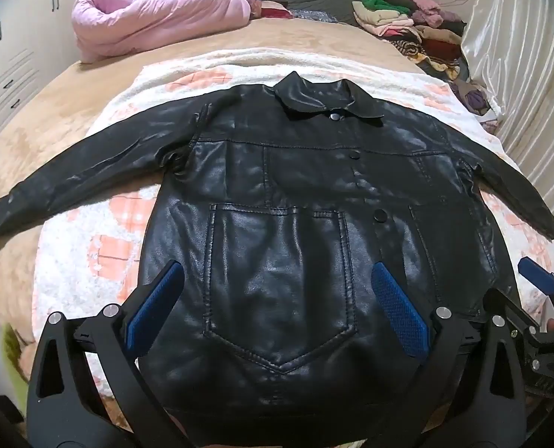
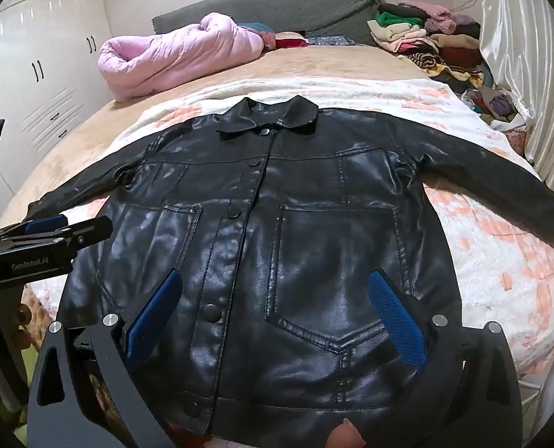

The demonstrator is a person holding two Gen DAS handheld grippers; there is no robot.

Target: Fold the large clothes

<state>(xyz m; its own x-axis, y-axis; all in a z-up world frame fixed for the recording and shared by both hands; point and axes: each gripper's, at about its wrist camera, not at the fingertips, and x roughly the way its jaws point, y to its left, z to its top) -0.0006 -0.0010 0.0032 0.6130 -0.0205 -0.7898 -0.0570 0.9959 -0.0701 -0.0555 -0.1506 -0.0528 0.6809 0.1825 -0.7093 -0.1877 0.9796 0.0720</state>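
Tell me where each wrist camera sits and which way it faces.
Left wrist: above the black jacket's hem, angled down toward the collar; open left gripper, with the right gripper at the right edge.
Right wrist: same direction, beside it; open right gripper, left gripper, a fingertip.
Shared: jacket, pink quilt, clothes pile.

Domestic bedroom. Evidence: bed with grey headboard, pink quilt, piled clothes, white wardrobe and curtain alongside.
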